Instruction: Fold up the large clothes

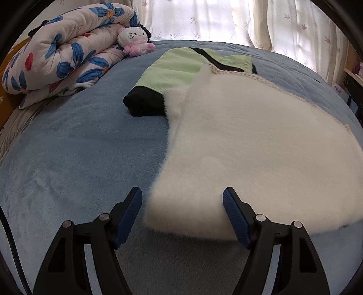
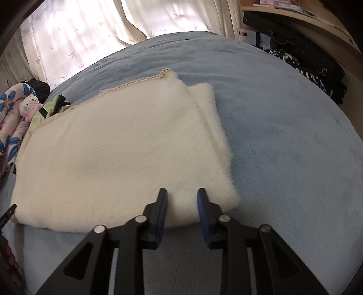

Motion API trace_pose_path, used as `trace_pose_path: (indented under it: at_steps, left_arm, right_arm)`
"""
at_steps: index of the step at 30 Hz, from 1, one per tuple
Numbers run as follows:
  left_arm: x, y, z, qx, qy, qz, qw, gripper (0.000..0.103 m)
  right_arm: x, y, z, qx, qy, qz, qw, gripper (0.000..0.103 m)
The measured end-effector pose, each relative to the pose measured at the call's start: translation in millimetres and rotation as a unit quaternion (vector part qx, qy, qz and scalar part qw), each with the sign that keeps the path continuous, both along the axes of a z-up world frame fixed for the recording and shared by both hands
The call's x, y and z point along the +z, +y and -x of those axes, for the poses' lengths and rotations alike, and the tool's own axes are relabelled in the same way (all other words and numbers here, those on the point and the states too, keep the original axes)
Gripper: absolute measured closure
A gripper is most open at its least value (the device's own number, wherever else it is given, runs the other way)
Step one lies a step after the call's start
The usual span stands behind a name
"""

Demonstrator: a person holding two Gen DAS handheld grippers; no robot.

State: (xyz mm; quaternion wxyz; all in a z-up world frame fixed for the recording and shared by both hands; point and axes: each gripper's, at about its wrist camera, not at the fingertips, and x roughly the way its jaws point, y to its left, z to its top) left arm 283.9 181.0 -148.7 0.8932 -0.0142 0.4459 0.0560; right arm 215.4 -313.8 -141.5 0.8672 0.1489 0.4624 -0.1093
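A fluffy white garment lies folded flat on the blue bed, with a cream braided trim along its far edge. It also shows in the right wrist view. My left gripper is open, its jaws wide apart at the garment's near left corner. My right gripper is open with a narrower gap, its fingertips over the garment's near right corner; nothing is clamped. A folded green and black garment lies beyond the white one.
A rolled floral quilt and a white cat plush sit at the bed's far left. Curtains hang behind the bed. Dark bags and a shelf stand at the right. The blue blanket covers the bed.
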Motion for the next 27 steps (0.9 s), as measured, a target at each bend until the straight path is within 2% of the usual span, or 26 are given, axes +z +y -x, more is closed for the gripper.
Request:
trace_pose_path:
  at_steps: [6,9,13,16,18,22,27]
  left_arm:
    - [32,-7,24,-0.028,0.007,0.014,0.9995,0.031]
    - [54,-11,40,-0.041,0.009,0.016,0.999,0.031]
    - [77,-13,60,-0.058,0.019,0.042,0.9972,0.03]
    - [93,-15,77,-0.063,0.023,0.063,0.9957,0.028]
    - [102,-16,87,-0.066,0.022,0.079,0.9945,0.022]
    - [113,-16,106,-0.073,0.021,0.117,0.9902,0.021]
    - [108,-14,114,-0.069,0.035,0.184,0.9798,0.017]
  right_arm:
    - [8,8,21,-0.009,0.048,-0.016,0.999,0.065]
    - [18,14,34,-0.004,0.056,-0.012,0.998,0.065]
    - [38,27,54,0.012,0.054,-0.002,0.998,0.065]
    - [55,38,67,0.024,0.044,0.005,0.999,0.065]
    - [66,46,75,0.035,0.032,0.006,0.999,0.065]
    - [86,66,87,0.062,0.005,0.015,0.998,0.065]
    - [105,94,97,0.087,-0.037,0.026,0.995,0.051]
